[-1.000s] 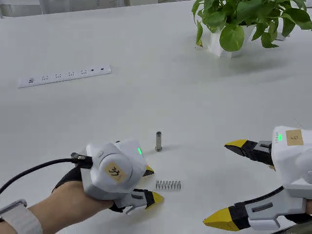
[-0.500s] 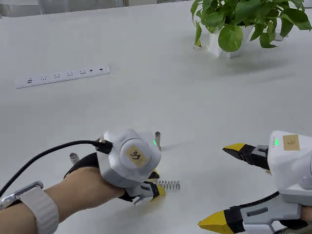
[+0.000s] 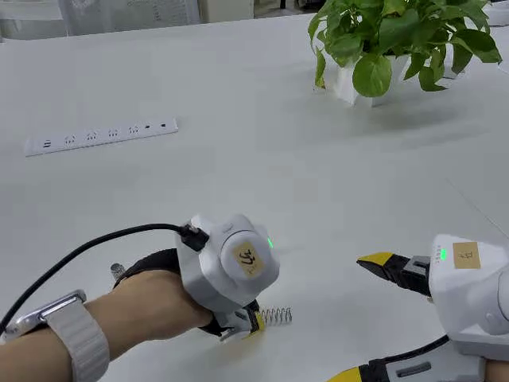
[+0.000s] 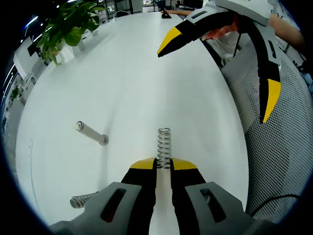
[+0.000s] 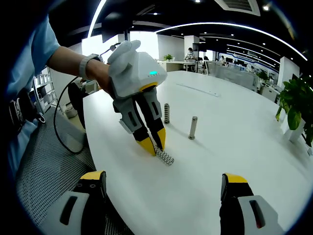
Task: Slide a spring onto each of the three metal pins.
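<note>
Spring [image 4: 164, 144] lies on the white table [image 3: 238, 183], its near end pinched between the narrowed jaws of the left gripper [image 4: 164, 163]. Nearby the right gripper [image 5: 163, 178] hovers, jaws wide, holding nothing. Beyond stand 2 pins: a bare pin [image 5: 193, 127] and a spring-covered pin [image 5: 166, 113]. Farthest sits a potted plant [image 3: 390, 36].

A broad white tabletop [image 3: 262, 159] holds a long white power strip [image 3: 99, 135] and a leafy green potted plant [image 3: 390, 36].

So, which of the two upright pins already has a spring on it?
The pin nearer the left gripper: its shaft looks coiled, while the other pin is smooth and bare.
</note>
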`<act>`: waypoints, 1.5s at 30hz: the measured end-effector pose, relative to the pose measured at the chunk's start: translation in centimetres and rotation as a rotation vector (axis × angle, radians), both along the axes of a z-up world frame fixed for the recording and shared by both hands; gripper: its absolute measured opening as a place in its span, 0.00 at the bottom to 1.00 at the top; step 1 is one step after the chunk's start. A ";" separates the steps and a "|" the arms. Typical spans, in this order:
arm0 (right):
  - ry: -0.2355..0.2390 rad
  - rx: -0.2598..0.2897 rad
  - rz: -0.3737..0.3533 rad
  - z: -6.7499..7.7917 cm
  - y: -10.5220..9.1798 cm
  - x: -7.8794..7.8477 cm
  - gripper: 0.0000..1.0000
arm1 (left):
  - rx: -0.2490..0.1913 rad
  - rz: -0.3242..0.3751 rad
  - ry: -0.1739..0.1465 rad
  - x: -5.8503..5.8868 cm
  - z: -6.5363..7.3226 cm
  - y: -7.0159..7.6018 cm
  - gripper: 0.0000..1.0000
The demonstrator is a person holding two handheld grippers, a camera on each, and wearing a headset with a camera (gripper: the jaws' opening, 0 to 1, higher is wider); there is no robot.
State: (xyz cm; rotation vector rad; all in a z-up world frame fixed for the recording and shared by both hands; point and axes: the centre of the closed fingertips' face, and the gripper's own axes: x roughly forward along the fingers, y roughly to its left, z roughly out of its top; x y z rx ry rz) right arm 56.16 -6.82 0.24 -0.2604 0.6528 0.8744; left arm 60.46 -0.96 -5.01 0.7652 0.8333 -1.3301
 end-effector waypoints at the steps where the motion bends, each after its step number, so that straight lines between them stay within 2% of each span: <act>1: 0.001 0.001 0.001 0.0 0.0 0.0 0.98 | -0.003 0.020 0.007 0.0 0.0 0.0 0.07; 4: 0.004 0.002 0.003 -0.1 0.1 0.0 0.97 | -0.013 -0.009 -0.014 -0.1 0.0 -0.1 0.07; 8: 0.002 0.007 0.004 0.0 0.3 0.2 0.97 | -0.033 0.010 -0.017 -0.1 0.1 0.0 0.07; 12: -0.006 0.023 -0.001 0.4 0.4 0.4 0.96 | -0.076 0.058 -0.011 0.2 0.1 0.0 0.07; 19: 0.000 0.032 -0.013 0.5 0.1 0.2 0.96 | -0.158 0.132 -0.026 0.2 0.2 -0.1 0.06; 22: 0.004 0.031 -0.013 0.5 0.1 -0.1 0.96 | -0.192 0.153 0.011 -0.6 0.3 -0.1 0.06; 25: 0.003 0.032 -0.011 0.6 0.0 -0.1 0.95 | -0.208 0.147 0.007 -1.4 0.3 -0.1 0.06; 28: -0.004 0.035 -0.008 1.2 0.1 0.1 0.95 | -0.235 0.166 0.011 -1.8 0.7 0.0 0.06; 33: -0.032 0.025 0.014 2.5 0.3 0.9 0.93 | -0.299 0.212 -0.005 -1.7 2.4 0.1 0.06; 35: -0.033 0.024 0.033 3.0 0.6 1.1 0.92 | -0.328 0.207 -0.015 -1.9 3.1 0.1 0.06; 43: -0.020 -0.045 0.191 3.3 2.1 0.6 0.80 | -0.361 0.190 -0.043 -2.9 4.6 1.1 0.06; 45: -0.014 -0.057 0.245 3.4 2.6 0.2 0.73 | -0.373 0.182 -0.054 -3.3 5.1 1.3 0.06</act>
